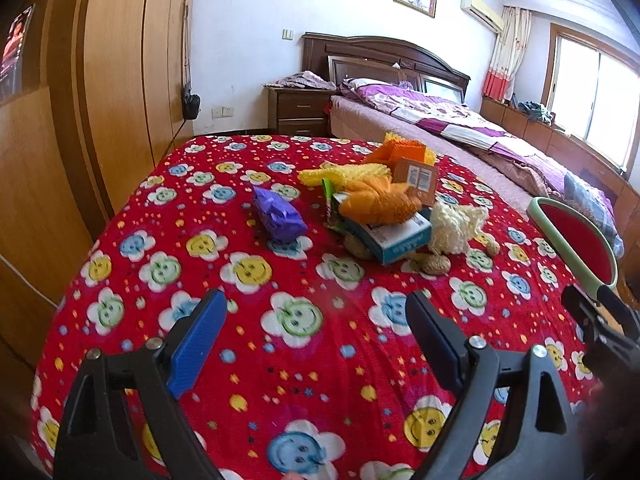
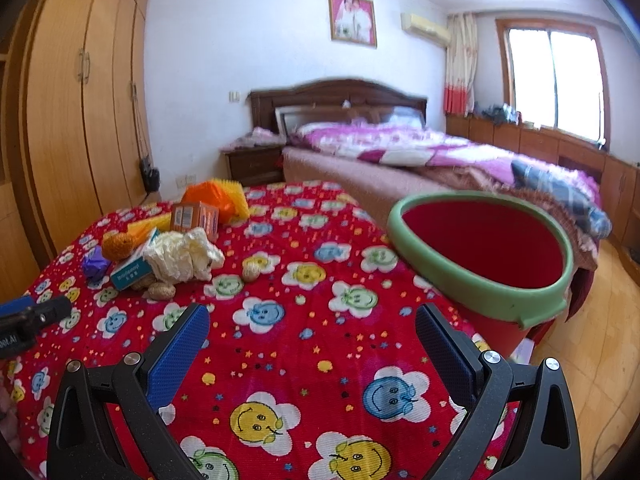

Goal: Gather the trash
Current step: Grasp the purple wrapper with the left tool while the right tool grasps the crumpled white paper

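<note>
Two grippers hover low over the red flowered cloth (image 1: 304, 360), each with jaws spread wide and nothing between them: the left gripper (image 1: 316, 336) and the right gripper (image 2: 312, 344). Ahead lies the trash pile. From the left gripper it sits straight ahead and slightly right, with the purple wrapper (image 1: 278, 216) nearest its line, long axis running away from the tool. From the right gripper the pile, led by crumpled white paper (image 2: 182, 258), lies well off to the left, so the left seems better placed. Beyond the cloth's right edge stands the red bin (image 2: 480, 280), closest to the right gripper.
</note>
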Tool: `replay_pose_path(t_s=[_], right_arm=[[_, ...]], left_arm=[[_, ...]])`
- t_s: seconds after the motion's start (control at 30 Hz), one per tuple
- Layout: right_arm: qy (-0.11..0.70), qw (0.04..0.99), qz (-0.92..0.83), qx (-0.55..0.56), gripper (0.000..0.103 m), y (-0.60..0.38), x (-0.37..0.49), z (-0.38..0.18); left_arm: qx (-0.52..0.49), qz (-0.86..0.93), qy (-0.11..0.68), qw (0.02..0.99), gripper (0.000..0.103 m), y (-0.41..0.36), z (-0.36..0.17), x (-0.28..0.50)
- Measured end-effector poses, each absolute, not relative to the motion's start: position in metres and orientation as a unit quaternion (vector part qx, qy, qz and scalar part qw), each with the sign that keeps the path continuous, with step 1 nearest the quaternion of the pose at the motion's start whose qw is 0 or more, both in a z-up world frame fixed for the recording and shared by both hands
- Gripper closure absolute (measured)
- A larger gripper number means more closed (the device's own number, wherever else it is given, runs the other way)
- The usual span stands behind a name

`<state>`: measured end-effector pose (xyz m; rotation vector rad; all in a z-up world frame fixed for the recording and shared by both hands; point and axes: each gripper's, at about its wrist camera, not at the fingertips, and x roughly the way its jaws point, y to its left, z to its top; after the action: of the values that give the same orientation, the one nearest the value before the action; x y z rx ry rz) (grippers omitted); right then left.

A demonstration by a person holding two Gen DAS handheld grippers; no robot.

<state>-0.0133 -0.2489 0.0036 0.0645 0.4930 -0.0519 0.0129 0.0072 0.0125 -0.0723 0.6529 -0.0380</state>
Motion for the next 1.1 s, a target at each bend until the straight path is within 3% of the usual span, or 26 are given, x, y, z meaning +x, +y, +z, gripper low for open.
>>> replay_pose_path(t_s=[0.33,0.83,1.03,1.1], right_arm=[[0.266,0.963,0.002,0.043,0.001,-0.246,0.003,0.027],[0.301,0.952,0.009,0.056,0.001,-0.248,0.03,0.039],[0.314,0.948,0.011,0.057,0.001,-0.244,0.04,0.037],[0.317,0.947,0.013,0.055,0.001,-0.241,0.043,0.037]], left_arm=[[-0.025,-0.008,0.349,0.937,0.014,0.014,0.032,0.068],[-0.079,-0.008,0.442,0.894,0.043,0.024,-0.01,0.142],[-0.074,-0.013,0.442,0.894,0.052,0.023,-0.012,0.151],[-0.073,-0.02,0.441,0.895,0.066,0.022,-0.012,0.151]])
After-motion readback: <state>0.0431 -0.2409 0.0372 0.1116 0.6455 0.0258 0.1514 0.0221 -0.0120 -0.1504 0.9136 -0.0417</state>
